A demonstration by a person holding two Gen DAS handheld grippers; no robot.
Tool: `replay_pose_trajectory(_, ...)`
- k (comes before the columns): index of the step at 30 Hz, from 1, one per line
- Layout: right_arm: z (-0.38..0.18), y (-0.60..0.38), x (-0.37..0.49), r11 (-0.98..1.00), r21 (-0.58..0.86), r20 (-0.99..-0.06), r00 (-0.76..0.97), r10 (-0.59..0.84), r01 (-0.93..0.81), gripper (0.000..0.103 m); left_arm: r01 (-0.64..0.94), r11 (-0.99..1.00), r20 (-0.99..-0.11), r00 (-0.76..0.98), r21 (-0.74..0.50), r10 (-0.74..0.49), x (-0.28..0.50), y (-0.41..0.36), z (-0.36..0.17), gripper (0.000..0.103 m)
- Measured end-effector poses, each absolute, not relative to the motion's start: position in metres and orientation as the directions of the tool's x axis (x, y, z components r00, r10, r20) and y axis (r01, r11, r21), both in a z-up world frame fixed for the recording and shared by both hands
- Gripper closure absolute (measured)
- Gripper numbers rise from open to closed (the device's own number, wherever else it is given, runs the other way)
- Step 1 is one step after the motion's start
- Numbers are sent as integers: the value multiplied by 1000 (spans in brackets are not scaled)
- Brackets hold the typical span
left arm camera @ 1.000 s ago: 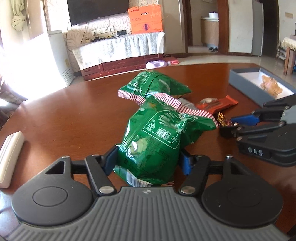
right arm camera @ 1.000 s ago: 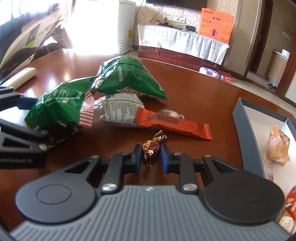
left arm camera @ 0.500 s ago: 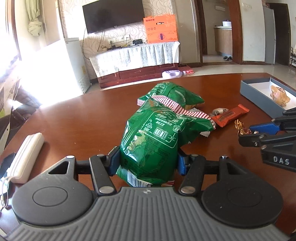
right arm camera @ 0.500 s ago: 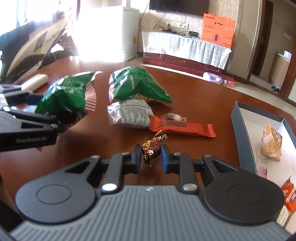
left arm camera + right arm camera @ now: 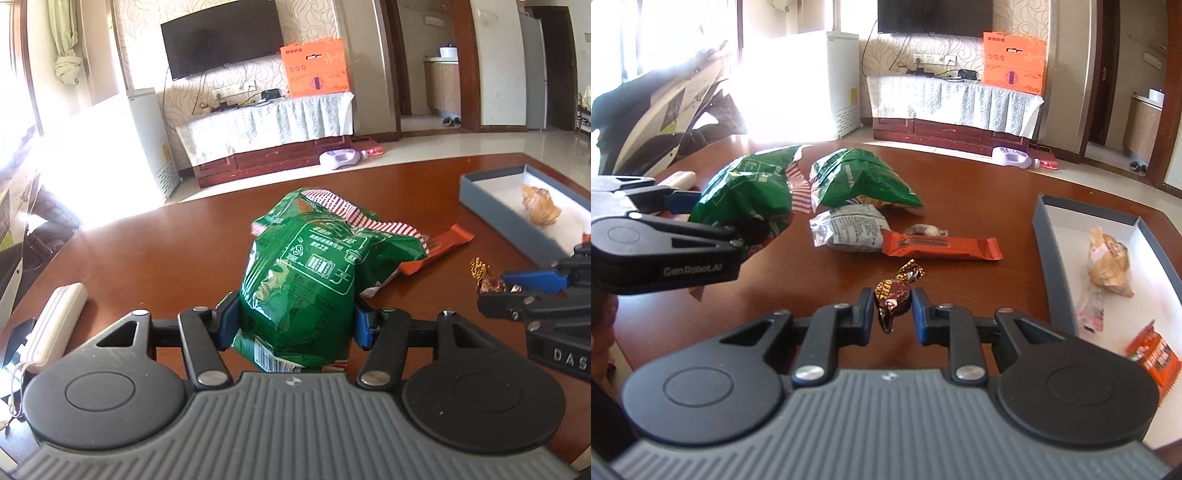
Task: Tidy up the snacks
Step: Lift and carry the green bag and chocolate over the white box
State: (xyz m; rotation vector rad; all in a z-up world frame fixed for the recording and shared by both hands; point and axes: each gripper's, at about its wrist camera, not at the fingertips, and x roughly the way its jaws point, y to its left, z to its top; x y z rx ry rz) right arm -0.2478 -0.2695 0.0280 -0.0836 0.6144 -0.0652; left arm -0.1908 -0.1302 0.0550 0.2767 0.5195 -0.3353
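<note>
My left gripper (image 5: 293,321) is shut on a green snack bag (image 5: 306,280), which it holds up off the brown table (image 5: 155,251). That bag also shows at the left of the right wrist view (image 5: 750,192). My right gripper (image 5: 893,308) is shut on a small brown-and-gold wrapped candy (image 5: 892,293), lifted above the table. On the table lie a second green bag (image 5: 860,177), a silver packet (image 5: 849,229), an orange bar (image 5: 942,245) and a small wrapped sweet (image 5: 925,230).
A grey box (image 5: 1043,236) with a white inside stands at the right, holding a tan wrapped pastry (image 5: 1108,264) and an orange packet (image 5: 1154,356). A white case (image 5: 55,317) lies at the table's left edge. The room lies beyond the table's far edge.
Both grippers have risen with their loads. The green bag has lifted away from the other bag on the table. The candy hangs higher above the wood.
</note>
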Motion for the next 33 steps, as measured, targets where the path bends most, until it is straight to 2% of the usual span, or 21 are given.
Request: replay_pose_trajectory(33,60,-344,-317,986,-47,-460,872,-166,163,77,527,838,-493,771,139,-403,-233,-268,67,39)
